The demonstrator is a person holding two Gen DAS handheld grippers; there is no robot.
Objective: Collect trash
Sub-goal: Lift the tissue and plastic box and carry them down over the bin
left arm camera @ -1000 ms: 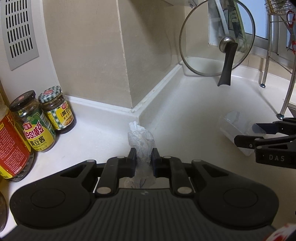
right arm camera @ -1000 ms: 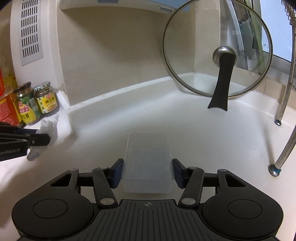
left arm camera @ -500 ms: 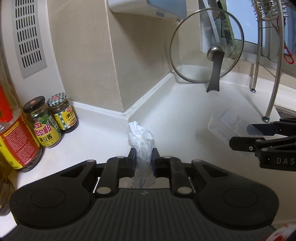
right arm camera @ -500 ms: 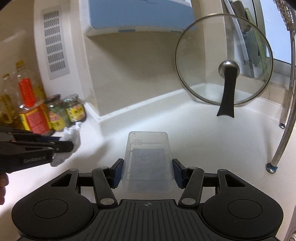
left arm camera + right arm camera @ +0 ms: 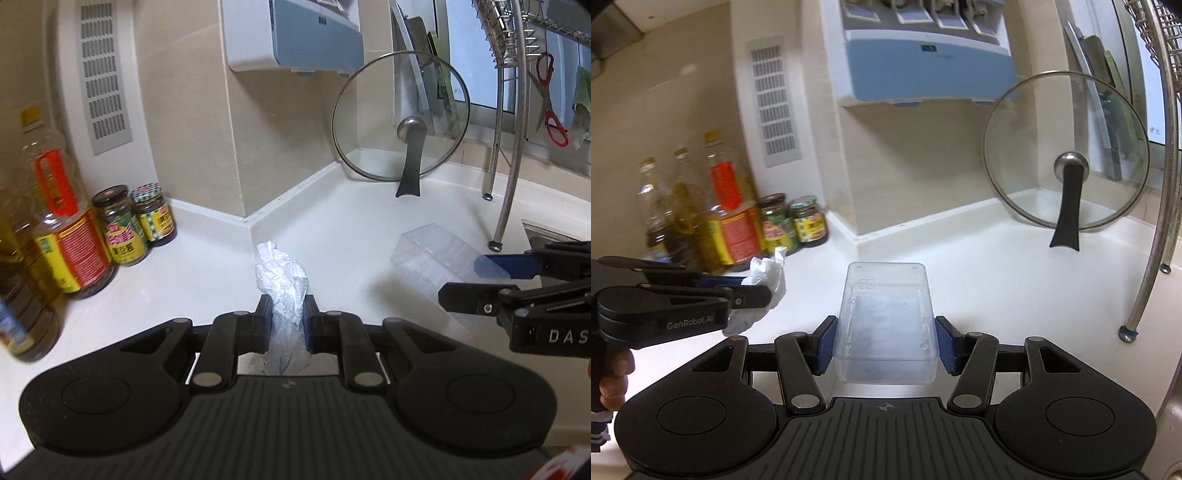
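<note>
A crumpled clear plastic bag point(image 5: 282, 280) sticks up between the fingers of my left gripper point(image 5: 287, 314), which is shut on it above the white counter point(image 5: 207, 266). In the right wrist view the same bag point(image 5: 764, 280) shows at the left in the left gripper point(image 5: 753, 290). My right gripper point(image 5: 886, 341) is shut on a clear plastic box point(image 5: 886, 317), its blue pads pressed on both sides. The left wrist view shows that box point(image 5: 432, 254) at the right, held off the counter by the right gripper point(image 5: 476, 280).
Sauce jars point(image 5: 133, 225) and oil bottles point(image 5: 55, 206) crowd the counter's left end. A glass pot lid point(image 5: 400, 118) leans in the far corner. A blue-and-white unit point(image 5: 923, 62) hangs on the wall. Metal rack legs point(image 5: 1156, 236) stand at the right, with red scissors point(image 5: 550, 99) hanging.
Both grippers have lifted and drawn back from the wall with their loads. More of the wall, the bottles and the hanging unit now shows.
</note>
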